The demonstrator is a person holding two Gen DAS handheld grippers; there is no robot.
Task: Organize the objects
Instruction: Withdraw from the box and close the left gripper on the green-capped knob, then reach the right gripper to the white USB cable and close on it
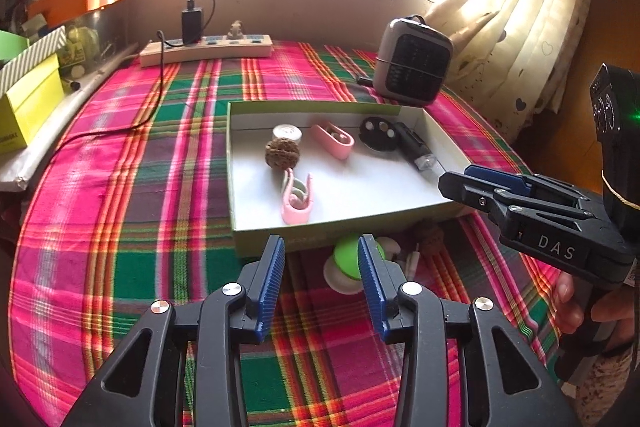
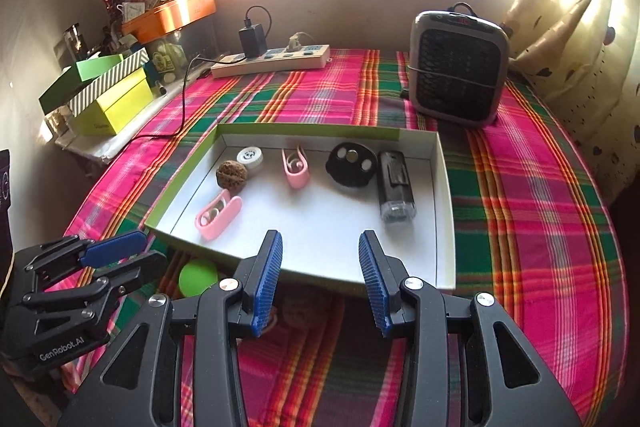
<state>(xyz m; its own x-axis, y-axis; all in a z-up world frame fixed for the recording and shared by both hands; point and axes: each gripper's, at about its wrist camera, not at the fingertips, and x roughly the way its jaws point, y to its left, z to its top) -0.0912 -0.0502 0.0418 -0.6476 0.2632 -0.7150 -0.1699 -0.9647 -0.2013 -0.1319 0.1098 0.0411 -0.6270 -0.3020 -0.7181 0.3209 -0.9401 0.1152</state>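
On a table spread with a pink, green and red plaid cloth (image 2: 540, 187), below a bright barred window and beside a heart-print curtain (image 1: 532, 7), a shallow white tray (image 2: 444, 195) is set, and in it two pink clips (image 2: 218, 213), a walnut (image 2: 231, 176), a white cap (image 2: 250, 157), a black disc (image 2: 352, 165) and a dark flashlight (image 2: 394, 187) are held. A power strip (image 2: 272, 61) and a small heater (image 2: 458, 67) are seen behind it, with boxes stacked at the left edge. The left gripper (image 1: 322, 283) and the right gripper (image 2: 320, 281) are both held with fingers apart and nothing between them; only in the left wrist view is a second walnut (image 1: 430, 237) shown plainly on the cloth just before the tray beside a green-and-white piece (image 1: 346, 263) (a green blob in the other view).
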